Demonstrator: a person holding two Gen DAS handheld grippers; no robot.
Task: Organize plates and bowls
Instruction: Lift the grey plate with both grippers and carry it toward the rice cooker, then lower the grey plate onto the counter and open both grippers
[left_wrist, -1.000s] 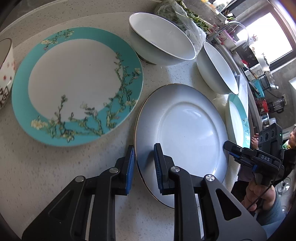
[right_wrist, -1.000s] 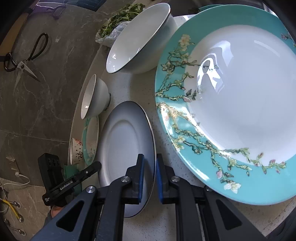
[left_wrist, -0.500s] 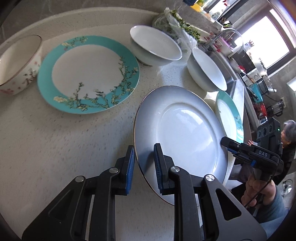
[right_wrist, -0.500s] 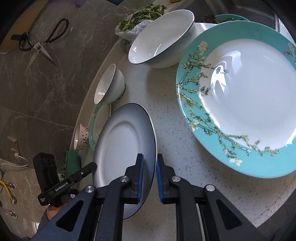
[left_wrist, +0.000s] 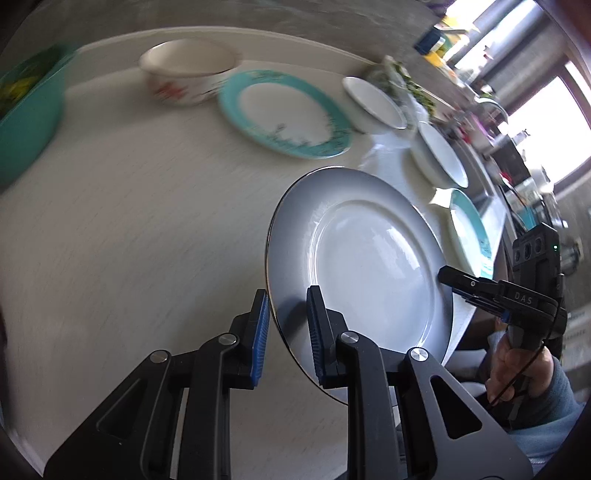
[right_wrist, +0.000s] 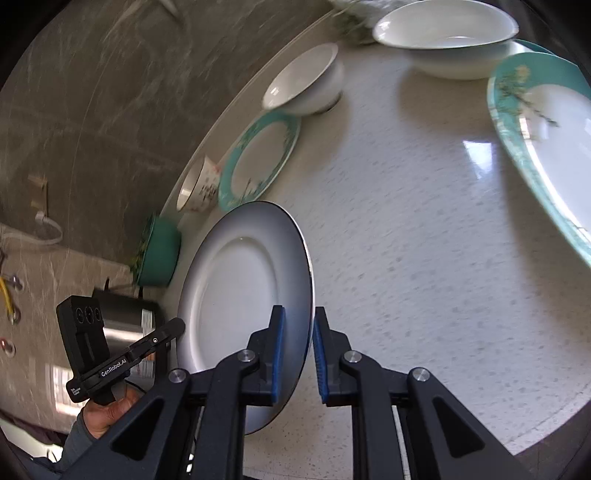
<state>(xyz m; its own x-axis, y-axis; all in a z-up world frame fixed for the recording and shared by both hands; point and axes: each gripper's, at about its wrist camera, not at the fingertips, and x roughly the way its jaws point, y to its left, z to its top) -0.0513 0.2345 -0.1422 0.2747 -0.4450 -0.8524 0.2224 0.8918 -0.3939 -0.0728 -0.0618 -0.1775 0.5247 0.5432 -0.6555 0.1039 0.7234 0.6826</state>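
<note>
Speckled white stone formed the round table (right_wrist: 424, 229), with grey marble flooring beyond its curved edge and bright windows on the far side in the left wrist view.

The grey-rimmed plate (left_wrist: 365, 266) was clear of the table and tilted, carried between both tools. The left gripper (left_wrist: 286, 332) had its jaws clamped on one side of the rim, and the right gripper (right_wrist: 297, 350) had its jaws clamped on the opposite side. A hand (left_wrist: 517, 373) was visible on the handle of the right tool.

Nothing on the table appeared stacked or grouped yet, as far as the views showed:
- The large turquoise plate (left_wrist: 284, 114) lay flat on its own.
- The small turquoise plate (right_wrist: 258, 158) lay near the table edge, just beside the small white bowl (right_wrist: 304, 83).
- The large white bowl (right_wrist: 447, 37) sat near the large turquoise plate, with bagged greens behind it.
- The floral bowl (left_wrist: 188, 75) and the patterned cup (right_wrist: 197, 184) stood singly.
- The green container (right_wrist: 160, 256) stood at the edge.

Judged from this layout, the task was at an early stage: one plate was in transit and its destination could not be determined. The remaining plates and bowls were still to be sorted.
</note>
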